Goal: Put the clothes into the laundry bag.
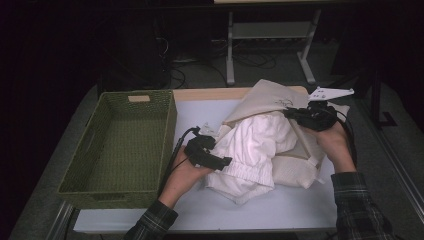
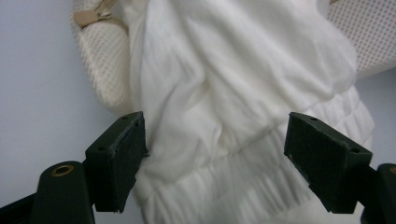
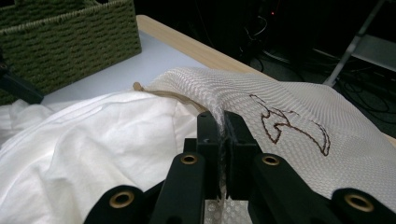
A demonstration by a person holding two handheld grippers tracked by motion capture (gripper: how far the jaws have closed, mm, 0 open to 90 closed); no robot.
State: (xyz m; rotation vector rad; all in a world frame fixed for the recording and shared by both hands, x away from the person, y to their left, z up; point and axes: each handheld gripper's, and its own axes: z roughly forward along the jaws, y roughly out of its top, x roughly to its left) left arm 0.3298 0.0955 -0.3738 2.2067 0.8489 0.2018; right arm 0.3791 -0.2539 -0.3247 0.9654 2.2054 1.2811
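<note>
Right gripper (image 3: 223, 140) fingers clamped on the mesh laundry bag (image 3: 299, 116) rim, held up. White garment (image 2: 233, 93) lies half inside on the surface. Left gripper (image 2: 217, 158) fingers apart, straddling its elastic hem; we grip deep, then push in.

A lab or workshop, dimly lit; a white-topped table (image 1: 200, 210) with a wooden edge stands on grey floor, metal stand legs (image 1: 230, 50) and loose cables (image 1: 250, 60) behind (all in shadow).

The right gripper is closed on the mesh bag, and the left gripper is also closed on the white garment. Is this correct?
Not quite. The left gripper is open: the left gripper view shows its jaws standing apart on either side of the white garment. The right gripper is indeed closed on the mesh bag.
</note>
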